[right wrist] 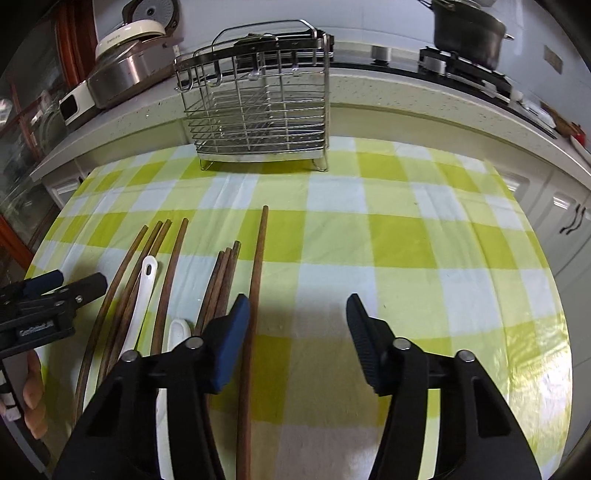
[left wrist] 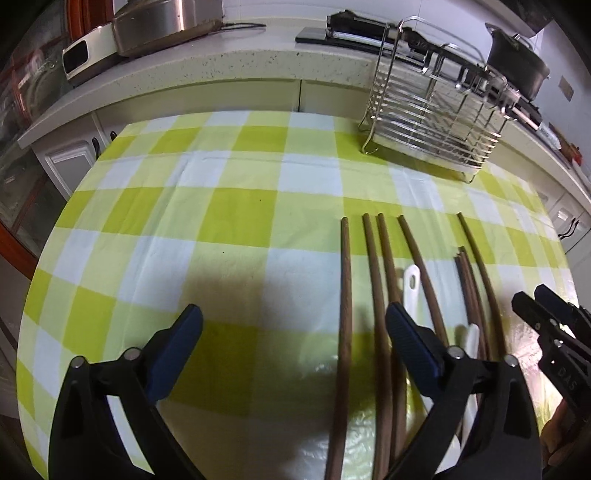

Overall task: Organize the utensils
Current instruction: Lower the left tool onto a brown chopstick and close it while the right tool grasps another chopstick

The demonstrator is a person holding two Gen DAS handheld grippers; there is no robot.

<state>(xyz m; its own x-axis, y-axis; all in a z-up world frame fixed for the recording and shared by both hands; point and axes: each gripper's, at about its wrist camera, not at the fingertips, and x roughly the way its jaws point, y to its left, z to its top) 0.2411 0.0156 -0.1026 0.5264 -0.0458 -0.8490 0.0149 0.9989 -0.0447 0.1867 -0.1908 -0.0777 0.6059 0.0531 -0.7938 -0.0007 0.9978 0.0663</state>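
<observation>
Several long brown wooden chopsticks [left wrist: 376,280] lie side by side on the green-checked tablecloth [left wrist: 229,206], with two white spoons [left wrist: 410,284] among them. They also show in the right wrist view [right wrist: 170,273], where the spoons [right wrist: 142,291] lie between sticks. A wire utensil rack [left wrist: 432,122] stands at the table's far edge; in the right wrist view [right wrist: 258,110] it looks empty. My left gripper [left wrist: 295,325] is open, hovering over the leftmost chopstick. My right gripper [right wrist: 299,314] is open, with the rightmost chopstick [right wrist: 255,295] beside its left finger.
A kitchen counter [right wrist: 406,92] runs behind the table, carrying a rice cooker [right wrist: 125,70], a steel pot and a gas stove with a black pot [right wrist: 469,29]. White cabinets [right wrist: 569,214] stand below. The cloth right of the chopsticks [right wrist: 424,240] is bare.
</observation>
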